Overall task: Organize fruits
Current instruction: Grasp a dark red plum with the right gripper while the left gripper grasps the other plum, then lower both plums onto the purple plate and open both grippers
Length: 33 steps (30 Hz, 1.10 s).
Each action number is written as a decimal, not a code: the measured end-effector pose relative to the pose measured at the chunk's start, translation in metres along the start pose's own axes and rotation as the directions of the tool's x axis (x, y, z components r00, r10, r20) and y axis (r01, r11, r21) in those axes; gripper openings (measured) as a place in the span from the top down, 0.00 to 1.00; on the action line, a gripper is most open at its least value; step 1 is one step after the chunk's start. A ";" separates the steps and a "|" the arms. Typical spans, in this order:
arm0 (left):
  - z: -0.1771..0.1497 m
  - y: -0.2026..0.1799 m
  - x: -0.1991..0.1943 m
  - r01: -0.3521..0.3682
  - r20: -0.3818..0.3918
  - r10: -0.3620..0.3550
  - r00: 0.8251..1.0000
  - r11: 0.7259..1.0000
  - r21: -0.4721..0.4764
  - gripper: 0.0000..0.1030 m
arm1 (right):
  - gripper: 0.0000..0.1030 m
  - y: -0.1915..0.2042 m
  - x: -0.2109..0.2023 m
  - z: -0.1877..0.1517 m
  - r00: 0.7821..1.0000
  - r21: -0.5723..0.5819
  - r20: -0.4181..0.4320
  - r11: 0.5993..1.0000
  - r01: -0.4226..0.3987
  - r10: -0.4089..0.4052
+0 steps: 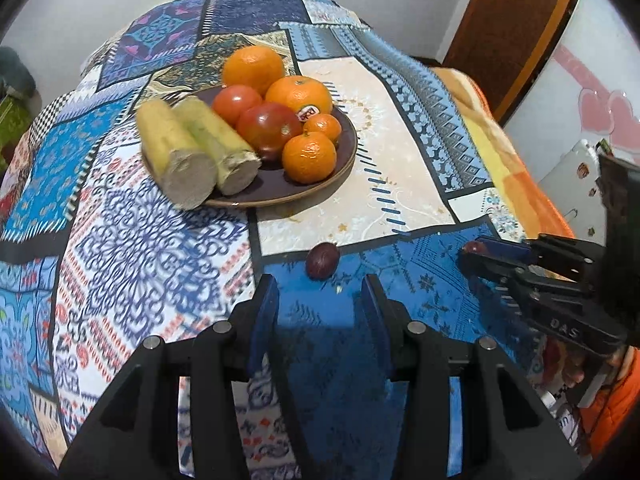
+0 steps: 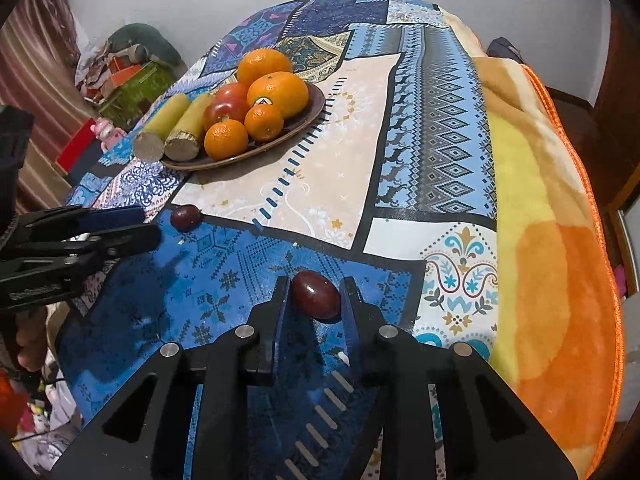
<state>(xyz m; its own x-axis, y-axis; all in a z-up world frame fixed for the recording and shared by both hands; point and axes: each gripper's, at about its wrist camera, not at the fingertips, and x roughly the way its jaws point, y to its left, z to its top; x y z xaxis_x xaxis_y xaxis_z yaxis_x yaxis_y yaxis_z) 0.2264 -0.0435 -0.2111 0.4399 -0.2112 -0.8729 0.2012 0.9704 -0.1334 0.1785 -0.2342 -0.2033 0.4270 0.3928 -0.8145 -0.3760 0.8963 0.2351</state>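
your left gripper (image 1: 320, 300): fingers apart, nothing between them, held over the blue patch of the tablecloth (image 1: 160, 240). a dark red grape (image 1: 322, 260) lies on the cloth just ahead of the fingertips, apart from them, near the seam where the blue patch meets the cream patch.

your right gripper (image 2: 314, 298): fingers closed in on a second dark red grape (image 2: 315, 295), one pad at each end of it; the grape sits at the fingertips, low over the blue patch. in the left wrist view the same gripper (image 1: 468, 254) enters from the right with a bit of that grape showing at its tip.

brown plate (image 1: 320, 188): on the cloth beyond both grippers, well apart from the two grapes. it holds:
- two large oranges (image 1: 253, 66) at the far side, one with a sticker.
- two small mandarins (image 1: 309, 157) at the near right.
- two tomatoes (image 1: 269, 126) in the middle.
- two yellowish cane-like stalk pieces (image 1: 200, 148) side by side on the left, their cut ends overhanging the rim toward you.

orange and yellow blanket (image 2: 552, 240): under the cloth along the table's right edge.

in the right wrist view, your left gripper (image 2: 148, 226) shows at the left, with the loose grape (image 2: 185, 217) just past its tip.
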 end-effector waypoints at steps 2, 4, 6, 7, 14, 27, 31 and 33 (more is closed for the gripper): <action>0.003 -0.001 0.007 -0.005 -0.013 0.005 1.000 1.000 0.003 0.58 | 0.78 0.002 -0.002 0.000 1.000 -0.007 0.006 1.000 -0.004 0.004; 0.006 -0.002 0.016 -0.013 -0.027 0.013 1.000 1.000 -0.001 0.59 | 0.78 0.004 -0.003 -0.001 1.000 -0.011 0.012 1.000 -0.008 0.008; 0.008 -0.003 0.018 -0.021 -0.024 0.021 0.999 1.000 -0.001 0.62 | 0.78 0.003 -0.004 0.001 1.000 -0.008 0.015 1.000 -0.012 0.012; 0.009 -0.003 0.019 -0.023 -0.020 0.023 1.000 1.000 0.002 0.68 | 0.78 0.003 -0.003 0.001 1.000 -0.007 0.017 1.000 -0.013 0.013; 0.013 0.001 0.015 -0.009 0.003 0.009 1.000 1.000 0.003 0.84 | 0.78 0.004 -0.008 0.006 0.999 -0.010 0.033 1.000 -0.019 0.019; 0.027 0.034 -0.043 -0.033 0.139 0.040 0.989 0.998 -0.053 0.84 | 0.78 0.033 -0.017 0.050 0.994 -0.104 0.110 0.994 -0.019 0.031; 0.039 0.046 -0.059 -0.043 0.184 0.055 0.981 0.997 -0.069 0.84 | 0.78 0.045 -0.018 0.068 0.989 -0.133 0.146 0.991 -0.018 0.037; 0.045 0.050 -0.064 -0.048 0.201 0.062 0.978 0.996 -0.071 0.84 | 0.78 0.050 -0.018 0.076 0.986 -0.146 0.159 0.989 -0.019 0.042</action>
<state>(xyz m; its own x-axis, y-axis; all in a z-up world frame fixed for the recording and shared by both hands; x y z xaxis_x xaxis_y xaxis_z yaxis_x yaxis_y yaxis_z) 0.2480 0.0128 -0.1406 0.6182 -0.1703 -0.7673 0.1168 0.9853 -0.1245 0.2145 -0.1814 -0.1366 0.5357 0.4582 -0.7093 -0.5000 0.8490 0.1708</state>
